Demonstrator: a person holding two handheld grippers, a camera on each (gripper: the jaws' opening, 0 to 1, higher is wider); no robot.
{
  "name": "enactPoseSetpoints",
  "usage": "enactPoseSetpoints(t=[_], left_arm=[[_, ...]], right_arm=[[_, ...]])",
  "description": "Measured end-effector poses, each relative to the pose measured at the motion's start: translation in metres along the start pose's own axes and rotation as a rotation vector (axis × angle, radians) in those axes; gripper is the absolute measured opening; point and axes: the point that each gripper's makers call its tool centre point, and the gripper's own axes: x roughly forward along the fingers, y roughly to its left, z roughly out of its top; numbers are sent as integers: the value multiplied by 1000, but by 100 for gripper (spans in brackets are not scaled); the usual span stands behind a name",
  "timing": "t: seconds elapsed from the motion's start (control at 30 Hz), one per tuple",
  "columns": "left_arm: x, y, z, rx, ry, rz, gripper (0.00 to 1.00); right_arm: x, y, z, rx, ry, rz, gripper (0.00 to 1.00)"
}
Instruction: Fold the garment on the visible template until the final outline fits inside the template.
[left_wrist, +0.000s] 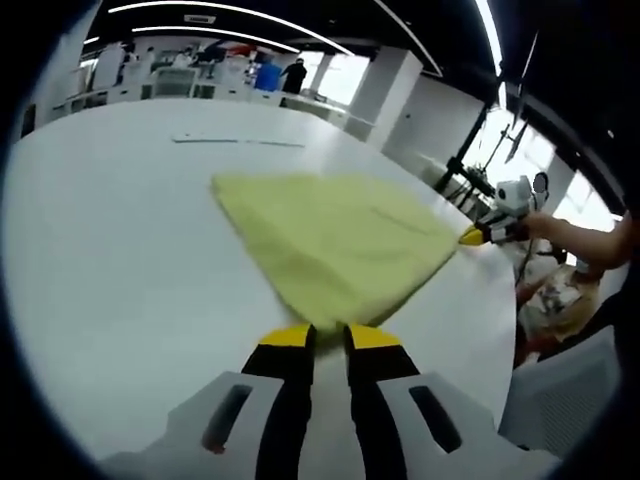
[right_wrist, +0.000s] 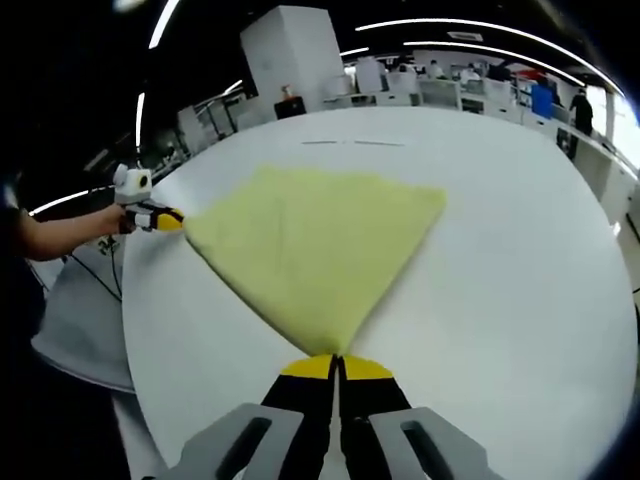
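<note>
A yellow-green garment (left_wrist: 335, 240) lies spread on the white table (left_wrist: 120, 250), drawn out to points at two corners. My left gripper (left_wrist: 331, 336) has its yellow-tipped jaws a little apart around the near corner, shut on the cloth. In the right gripper view the same garment (right_wrist: 310, 245) narrows to a point between the jaws of my right gripper (right_wrist: 337, 366), which are pressed together on it. The right gripper (left_wrist: 487, 234) also shows at the garment's right corner in the left gripper view. The left gripper (right_wrist: 160, 218) sits at its left corner in the right gripper view.
Thin dark line marks (left_wrist: 240, 141) cross the table beyond the garment, also seen as line marks (right_wrist: 350, 143). The person's arm (right_wrist: 70, 235) reaches in from the left. The table edge (right_wrist: 140, 370) runs close by. Desks and people fill the background.
</note>
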Motion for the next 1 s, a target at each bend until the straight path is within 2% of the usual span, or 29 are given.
enactPoseSetpoints(t=[0.1, 0.27, 0.47, 0.57, 1.0], left_arm=[[0, 1, 0, 1, 2, 0, 3], [0, 3, 1, -16, -7, 8, 0], [-1, 4, -12, 55, 60, 48, 0], [-1, 5, -18, 59, 88, 60, 0], [-8, 0, -31, 116, 153, 101, 0]], right_arm=[[0, 0, 0, -1, 4, -2, 0], [0, 0, -1, -2, 7, -3, 0], [-2, 1, -4, 1, 16, 2, 0], [-1, 3, -8, -11, 33, -3, 0], [-6, 12, -19, -24, 60, -4, 0]])
